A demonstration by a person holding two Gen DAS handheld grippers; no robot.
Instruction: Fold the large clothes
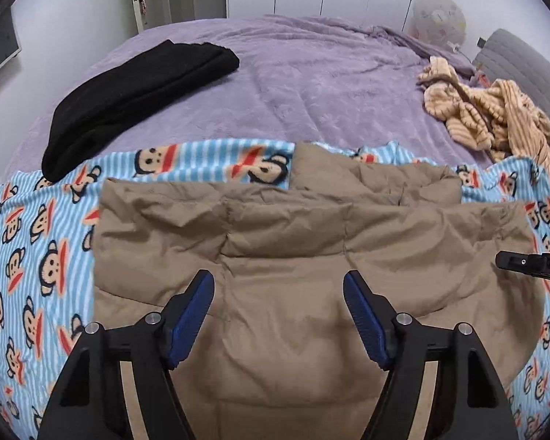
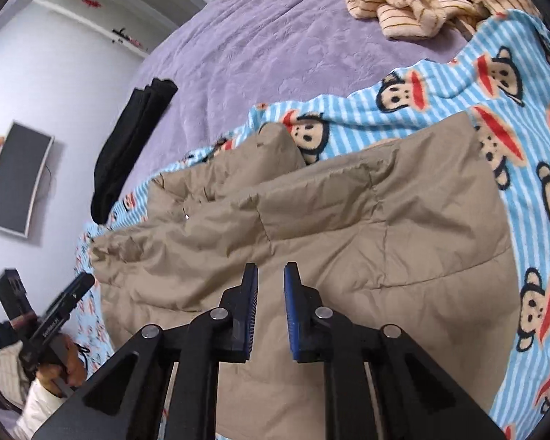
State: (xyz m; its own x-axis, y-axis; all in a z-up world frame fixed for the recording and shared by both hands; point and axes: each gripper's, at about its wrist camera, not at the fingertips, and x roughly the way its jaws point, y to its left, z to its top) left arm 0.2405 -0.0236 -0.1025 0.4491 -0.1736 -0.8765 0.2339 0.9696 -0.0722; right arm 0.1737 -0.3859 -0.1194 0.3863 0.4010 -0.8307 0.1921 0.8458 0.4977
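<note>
While the tan jacket (image 1: 293,256) lies half-folded on the monkey blanket (image 1: 29,242), the left gripper (image 1: 278,315) hangs wide open and empty, the right gripper (image 2: 271,308) only slightly parted, gripping nothing; best pinch one layer at the near hem.

Tan jacket (image 1: 286,256) was matt, crinkled quilted cloth. Monkey-print blanket (image 1: 36,227) looked like soft fleece. Purple bedspread (image 1: 311,84) was plush, embossed. Black garment (image 1: 128,91) upper left was matt knit. Striped garment (image 1: 495,110) upper right was ribbed plush. Fingers (image 1: 190,315) had ribbed blue pads, matt black plastic frames, shiny metal pins.
</note>
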